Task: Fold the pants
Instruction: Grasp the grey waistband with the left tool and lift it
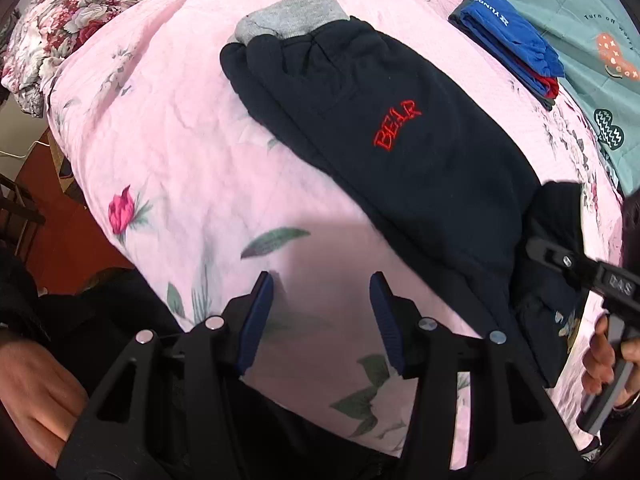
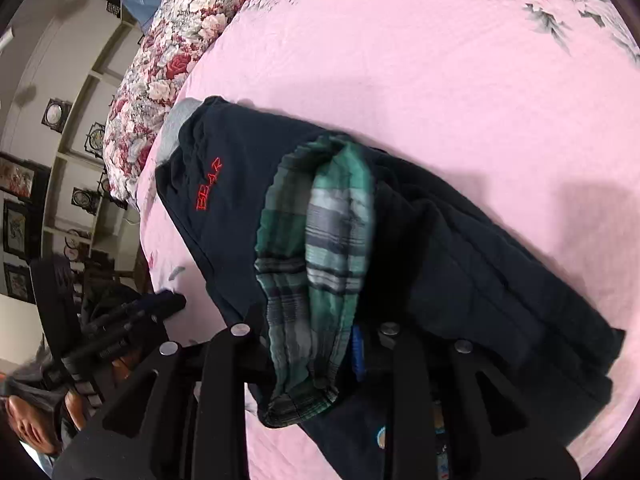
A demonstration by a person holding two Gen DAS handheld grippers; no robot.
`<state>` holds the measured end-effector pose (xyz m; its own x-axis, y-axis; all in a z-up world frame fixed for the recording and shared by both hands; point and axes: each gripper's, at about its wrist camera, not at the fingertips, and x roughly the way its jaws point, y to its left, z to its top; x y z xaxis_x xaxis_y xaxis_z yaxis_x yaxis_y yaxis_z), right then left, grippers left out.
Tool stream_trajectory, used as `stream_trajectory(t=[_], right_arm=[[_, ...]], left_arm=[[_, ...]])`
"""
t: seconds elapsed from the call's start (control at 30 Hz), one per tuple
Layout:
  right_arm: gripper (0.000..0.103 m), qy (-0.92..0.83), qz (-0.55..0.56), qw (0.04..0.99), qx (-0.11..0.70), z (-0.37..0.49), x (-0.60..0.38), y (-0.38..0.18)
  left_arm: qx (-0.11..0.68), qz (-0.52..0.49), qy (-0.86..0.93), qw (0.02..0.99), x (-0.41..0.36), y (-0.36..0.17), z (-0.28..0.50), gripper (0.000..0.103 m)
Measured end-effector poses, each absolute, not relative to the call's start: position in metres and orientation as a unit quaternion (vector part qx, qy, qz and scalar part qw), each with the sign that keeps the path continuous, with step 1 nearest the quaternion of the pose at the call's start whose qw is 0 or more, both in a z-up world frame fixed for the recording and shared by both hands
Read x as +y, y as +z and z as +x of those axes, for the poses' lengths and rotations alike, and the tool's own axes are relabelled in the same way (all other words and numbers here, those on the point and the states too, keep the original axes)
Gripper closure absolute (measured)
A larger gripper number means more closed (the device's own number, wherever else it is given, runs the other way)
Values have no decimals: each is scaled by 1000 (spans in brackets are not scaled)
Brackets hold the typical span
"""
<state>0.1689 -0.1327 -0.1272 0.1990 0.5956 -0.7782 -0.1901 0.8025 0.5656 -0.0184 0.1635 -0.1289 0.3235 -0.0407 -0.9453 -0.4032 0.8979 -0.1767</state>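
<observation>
So the dark navy pants (image 1: 400,128) are lying on the pink floral bedspread (image 1: 192,152), already folded lengthwise into one long strip. In the left wrist view that strip runs diagonally: the grey cuff end (image 1: 292,14) points to the upper left, toward the far side of the bed, and the other end comes down to the lower right. The red "BEAR" lettering (image 1: 397,124) sits about halfway along, tilted with the same diagonal. From the right wrist view the pants run from upper left to lower right, grey cuffs up by the flowery red-and-white quilt (image 2: 176,48), and the waist end is flipped open so the green plaid lining (image 2: 316,248) shows. The left gripper (image 1: 322,312) hovers over bare bedspread just beside the pants' near edge, its blue-padded jaws about half open with nothing between them. The right gripper (image 2: 308,340) is down at the waist end with that lining bunched between its fingers; only a sliver of blue pad (image 2: 359,354) peeks out beside the fabric, so I can't tell whether it's actually pinching or loose. Off at the far corner there's a folded blue garment stack (image 1: 508,40), well apart from the pants.
</observation>
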Motion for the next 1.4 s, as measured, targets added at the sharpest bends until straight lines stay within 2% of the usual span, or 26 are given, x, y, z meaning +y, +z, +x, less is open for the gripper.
stream_trajectory(t=[0.03, 0.1, 0.3, 0.4, 0.53, 0.7, 0.8, 1.1, 1.27, 1.4], right_arm=[[59, 264, 179, 749, 581, 166, -137, -121], [55, 289, 173, 747, 573, 154, -150, -101], [55, 347, 137, 784, 496, 138, -155, -67], [57, 309, 82, 797, 512, 154, -127, -97], [59, 278, -10, 812, 513, 163, -94, -125], [59, 292, 18, 835, 467, 152, -109, -89], [58, 283, -13, 788, 546, 163, -98, -128], [58, 289, 39, 809, 510, 148, -112, -103], [58, 284, 12, 824, 490, 156, -84, -95], [55, 270, -47, 814, 512, 162, -59, -117]], left_arm=[[569, -195, 116, 790, 165, -128, -16, 51], [566, -197, 116, 792, 170, -125, -10, 51], [559, -197, 128, 796, 187, -121, 8, 50], [560, -195, 138, 793, 194, -123, 14, 39], [565, -210, 140, 786, 206, -131, 26, 39], [565, -220, 139, 783, 225, -138, 50, 39], [563, -225, 138, 783, 238, -141, 67, 39], [555, -257, 116, 783, 272, -141, 90, 39], [541, -286, 94, 785, 284, -141, 89, 39], [525, -284, 83, 798, 286, -130, 87, 39]])
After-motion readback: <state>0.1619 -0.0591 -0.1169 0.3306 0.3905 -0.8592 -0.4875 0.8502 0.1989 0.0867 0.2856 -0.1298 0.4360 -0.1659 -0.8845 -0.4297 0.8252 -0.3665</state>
